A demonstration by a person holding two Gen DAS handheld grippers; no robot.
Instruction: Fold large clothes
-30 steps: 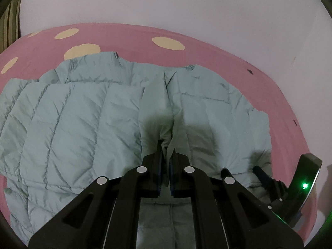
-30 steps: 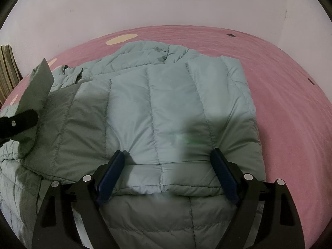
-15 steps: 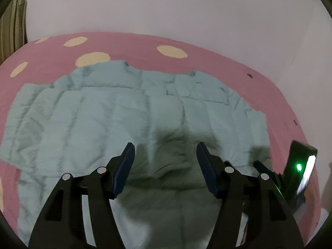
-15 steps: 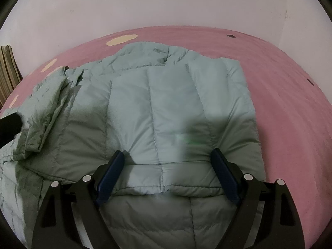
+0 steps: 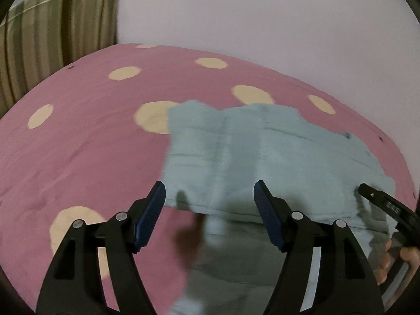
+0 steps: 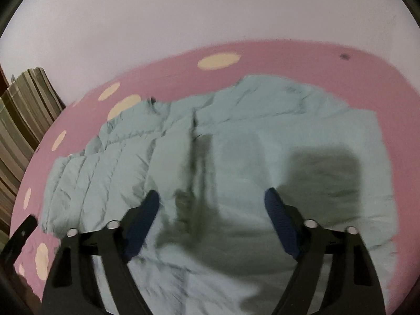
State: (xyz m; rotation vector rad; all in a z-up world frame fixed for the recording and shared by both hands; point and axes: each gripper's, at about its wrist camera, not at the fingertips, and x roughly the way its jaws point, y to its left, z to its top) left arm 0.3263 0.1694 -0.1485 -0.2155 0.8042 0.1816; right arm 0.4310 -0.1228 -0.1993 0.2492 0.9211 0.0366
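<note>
A pale green quilted jacket (image 5: 262,157) lies spread on a pink bedcover with cream dots (image 5: 92,131). My left gripper (image 5: 210,199) is open and empty, above the jacket's near left edge. The jacket also fills the right wrist view (image 6: 236,157), with a sleeve folded across its left side. My right gripper (image 6: 212,207) is open and empty, held over the jacket's middle. The other gripper's black body (image 5: 388,207) shows at the right edge of the left wrist view, with a hand behind it.
A striped green cushion (image 5: 52,31) stands at the bed's far left, also in the right wrist view (image 6: 21,131). A pale wall (image 5: 262,13) runs behind the bed. Bare pink cover lies to the jacket's left and right.
My left gripper let go of the jacket fold, opened, and swung left and back. My right gripper stayed open and lifted back from the jacket; both views are motion-blurred.
</note>
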